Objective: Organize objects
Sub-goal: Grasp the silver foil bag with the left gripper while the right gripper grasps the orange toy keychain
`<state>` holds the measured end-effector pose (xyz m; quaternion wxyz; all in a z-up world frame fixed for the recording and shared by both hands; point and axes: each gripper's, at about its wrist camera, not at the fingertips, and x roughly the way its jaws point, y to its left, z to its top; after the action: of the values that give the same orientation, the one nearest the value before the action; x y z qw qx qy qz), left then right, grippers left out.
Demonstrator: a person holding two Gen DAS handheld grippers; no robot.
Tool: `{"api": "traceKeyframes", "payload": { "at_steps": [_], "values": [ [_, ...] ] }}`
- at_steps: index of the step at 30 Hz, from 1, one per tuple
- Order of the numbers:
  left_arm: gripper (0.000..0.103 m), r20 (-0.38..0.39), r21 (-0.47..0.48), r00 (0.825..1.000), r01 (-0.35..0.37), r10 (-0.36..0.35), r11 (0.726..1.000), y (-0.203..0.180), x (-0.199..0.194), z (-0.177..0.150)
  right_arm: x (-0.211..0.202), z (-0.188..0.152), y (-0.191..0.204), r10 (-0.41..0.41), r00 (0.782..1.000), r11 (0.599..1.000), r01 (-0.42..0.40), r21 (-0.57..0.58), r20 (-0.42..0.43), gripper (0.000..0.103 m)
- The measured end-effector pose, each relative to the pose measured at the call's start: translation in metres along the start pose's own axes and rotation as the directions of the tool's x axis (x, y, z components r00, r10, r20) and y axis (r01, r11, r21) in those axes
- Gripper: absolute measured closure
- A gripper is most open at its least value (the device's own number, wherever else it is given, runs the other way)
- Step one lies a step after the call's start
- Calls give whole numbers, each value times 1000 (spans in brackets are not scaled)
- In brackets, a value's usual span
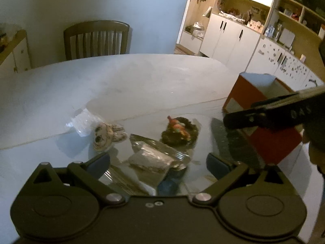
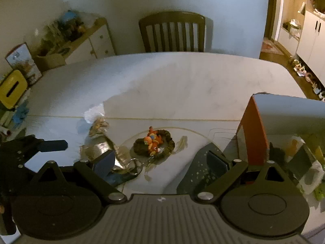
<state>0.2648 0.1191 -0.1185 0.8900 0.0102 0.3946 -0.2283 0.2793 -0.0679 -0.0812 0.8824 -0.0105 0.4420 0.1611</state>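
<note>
Small objects lie clustered on the white counter (image 2: 182, 85): a dark wreath toy (image 2: 154, 144) with an orange figure, a silver foil packet (image 1: 154, 154) and a plush face (image 1: 105, 136). Both tools gape wide, holding nothing: left tool (image 1: 158, 162) over the packet, right tool (image 2: 160, 162) near the wreath (red box (image 1: 264, 126) stands alongside).

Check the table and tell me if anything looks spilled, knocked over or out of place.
Nothing looks spilled or broken. Small items lie loose on the table instead of in the red box: a dark wreath with an orange figure, a silver foil packet, a small doll head and a clear bag. Both tools hover open.
</note>
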Motion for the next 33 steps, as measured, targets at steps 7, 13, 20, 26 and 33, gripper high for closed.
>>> {"api": "traceKeyframes", "payload": {
  "at_steps": [7, 13, 20, 26, 33],
  "values": [
    [3, 15, 85, 1000, -7, 6, 996, -7, 12, -4, 39, 8, 2, -16, 999, 1000, 15, -14, -49, 11],
    [9, -13, 69, 1000, -3, 4, 998, 5, 27, -5, 65, 13, 5, 3, 995, 1000, -4, -13, -97, 22],
    [18, -29, 97, 1000, 7, -5, 995, 6, 35, -8, 91, 18, 13, 17, 991, 1000, -19, -13, -134, 40],
    [23, -55, 100, 998, 14, -9, 995, 8, 41, -13, 106, 20, 17, 31, 987, 999, -33, -13, -155, 56],
    [33, -67, 74, 998, 17, -12, 997, 11, 41, -18, 117, 21, 18, 22, 986, 999, -25, -21, -166, 58]
  ]
}}
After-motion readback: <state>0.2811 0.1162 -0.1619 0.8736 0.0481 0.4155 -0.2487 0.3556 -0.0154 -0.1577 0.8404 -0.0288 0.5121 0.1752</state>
